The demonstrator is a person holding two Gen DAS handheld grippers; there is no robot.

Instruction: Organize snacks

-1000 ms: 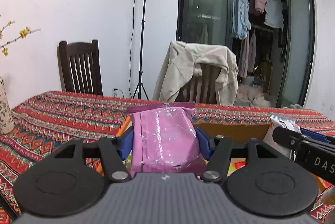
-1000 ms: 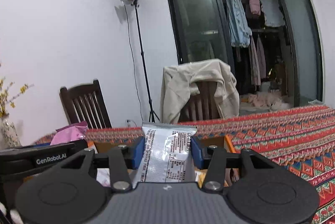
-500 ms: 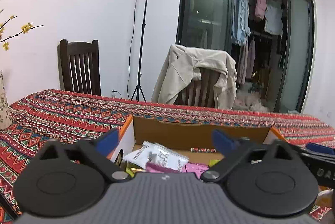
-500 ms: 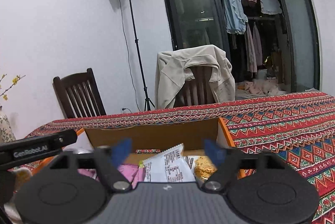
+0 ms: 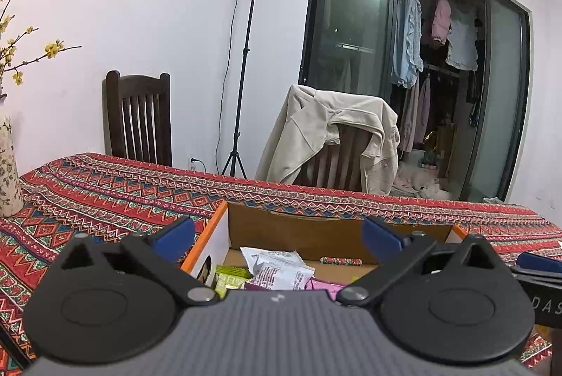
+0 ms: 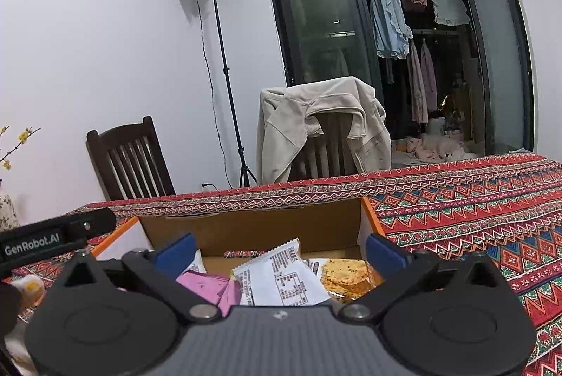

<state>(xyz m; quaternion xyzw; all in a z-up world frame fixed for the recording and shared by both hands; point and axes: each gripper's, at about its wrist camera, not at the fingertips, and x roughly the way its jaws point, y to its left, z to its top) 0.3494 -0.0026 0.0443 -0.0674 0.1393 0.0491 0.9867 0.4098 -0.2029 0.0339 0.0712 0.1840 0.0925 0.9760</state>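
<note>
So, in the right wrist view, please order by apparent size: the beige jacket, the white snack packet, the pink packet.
1. beige jacket
2. white snack packet
3. pink packet, partly hidden, so unsure.

left gripper (image 5: 277, 235): lower centre of its view, jaws spread wide, nothing between the blue pads, tilted slightly down.
right gripper (image 6: 279, 251): lower centre of its view, jaws opening, nothing between them, tilted slightly down.
</note>
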